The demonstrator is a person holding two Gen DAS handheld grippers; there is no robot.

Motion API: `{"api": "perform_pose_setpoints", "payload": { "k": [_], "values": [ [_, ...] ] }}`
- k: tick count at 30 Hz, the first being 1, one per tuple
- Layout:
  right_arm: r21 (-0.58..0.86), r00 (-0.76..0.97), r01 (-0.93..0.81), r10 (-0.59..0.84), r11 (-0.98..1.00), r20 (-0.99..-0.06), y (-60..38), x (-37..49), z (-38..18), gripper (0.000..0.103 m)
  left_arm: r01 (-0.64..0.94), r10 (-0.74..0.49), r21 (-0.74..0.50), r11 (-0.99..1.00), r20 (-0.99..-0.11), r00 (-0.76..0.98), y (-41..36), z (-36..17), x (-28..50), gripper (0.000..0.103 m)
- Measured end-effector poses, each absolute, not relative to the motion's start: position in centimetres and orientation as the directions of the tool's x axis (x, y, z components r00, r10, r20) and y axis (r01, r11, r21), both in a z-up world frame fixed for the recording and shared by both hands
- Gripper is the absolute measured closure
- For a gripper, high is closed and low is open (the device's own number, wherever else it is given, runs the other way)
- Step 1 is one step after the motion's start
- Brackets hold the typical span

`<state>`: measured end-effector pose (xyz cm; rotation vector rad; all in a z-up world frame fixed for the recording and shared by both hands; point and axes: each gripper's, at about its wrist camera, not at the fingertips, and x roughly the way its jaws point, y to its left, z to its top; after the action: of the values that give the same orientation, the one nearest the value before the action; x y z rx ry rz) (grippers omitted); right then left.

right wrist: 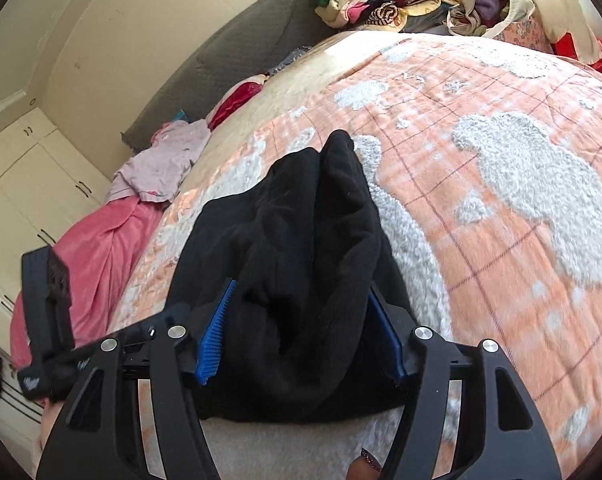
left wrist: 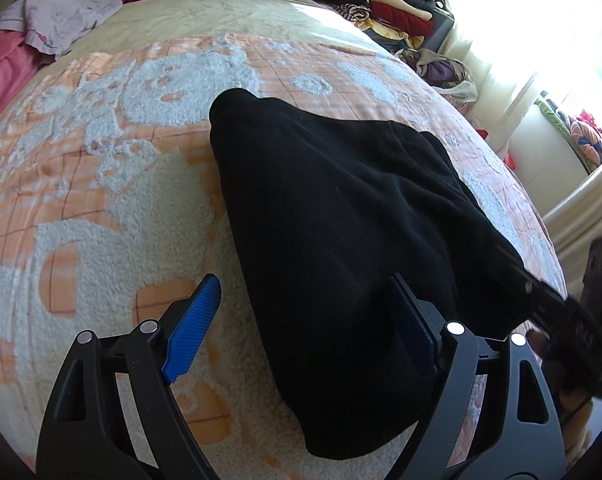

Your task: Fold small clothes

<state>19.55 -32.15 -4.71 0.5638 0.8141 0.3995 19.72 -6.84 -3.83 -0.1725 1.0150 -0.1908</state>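
Note:
A small black garment (left wrist: 333, 240) lies on an orange and white fleece blanket (left wrist: 101, 184), folded lengthwise into a long tapered shape. My left gripper (left wrist: 301, 320) is open just above its near end, with the left blue pad (left wrist: 191, 328) over the blanket and the right pad over the cloth. In the right wrist view the same black garment (right wrist: 301, 248) runs away from me. My right gripper (right wrist: 301, 328) is open and its blue pads (right wrist: 215, 336) straddle the bunched near end of the cloth without clamping it.
A lilac garment (left wrist: 65, 16) and pink cloth (left wrist: 5, 72) lie at the far left of the bed. A pile of folded clothes (left wrist: 373, 4) sits at the far right by the bright window. White cupboards (right wrist: 29, 160) stand beyond the bed.

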Motion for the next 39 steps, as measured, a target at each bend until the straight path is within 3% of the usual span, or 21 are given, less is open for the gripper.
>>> {"api": "perform_pose_setpoints", "payload": {
  "k": [1, 2, 7, 12, 17, 19, 26, 29, 39],
  "values": [
    [0.61, 0.625, -0.126, 0.541, 0.782, -0.563, -32.1, 19.7, -4.7, 0.075, 0.085, -0.242, -0.232, 0.969, -0.824, 0.513, -7.0, -3.9, 19.6, 0.027],
    [0.601, 0.621, -0.139, 0.542, 0.787, -0.566, -31.9, 19.5, -4.5, 0.08, 0.087, -0.242, -0.23, 0.969, -0.824, 0.512, -7.1, -3.9, 19.5, 0.027],
    [0.507, 0.647, -0.249, 0.532, 0.825, -0.547, -31.1, 18.9, -1.8, 0.082, 0.116, -0.242, -0.213, 0.97, -0.821, 0.517, -7.9, -3.4, 18.9, 0.027],
    [0.528, 0.617, -0.176, 0.511, 0.831, -0.599, -32.4, 19.6, -4.8, 0.082, 0.129, -0.261, -0.227, 0.965, -0.821, 0.508, -8.2, -3.7, 18.5, 0.027],
    [0.545, 0.626, -0.141, 0.501, 0.827, -0.598, -32.9, 19.0, -5.5, 0.076, 0.134, -0.258, -0.22, 0.966, -0.823, 0.506, -8.6, -3.8, 18.3, 0.027],
    [0.536, 0.626, -0.123, 0.484, 0.835, -0.612, -32.8, 19.0, -5.4, 0.068, 0.132, -0.256, -0.219, 0.967, -0.823, 0.507, -8.6, -3.7, 18.3, 0.027],
    [0.482, 0.631, -0.095, 0.427, 0.871, -0.648, -32.4, 18.2, -4.7, 0.055, 0.128, -0.258, -0.224, 0.966, -0.822, 0.507, -8.3, -3.8, 18.2, 0.027],
    [0.452, 0.632, -0.079, 0.395, 0.889, -0.667, -32.3, 17.9, -4.6, 0.043, 0.13, -0.257, -0.222, 0.966, -0.821, 0.509, -8.3, -3.8, 18.0, 0.026],
    [0.453, 0.647, -0.075, 0.389, 0.888, -0.655, -32.6, 17.6, -3.3, 0.04, 0.132, -0.264, -0.228, 0.965, -0.82, 0.509, -8.0, -3.7, 17.5, 0.026]
  ]
}}
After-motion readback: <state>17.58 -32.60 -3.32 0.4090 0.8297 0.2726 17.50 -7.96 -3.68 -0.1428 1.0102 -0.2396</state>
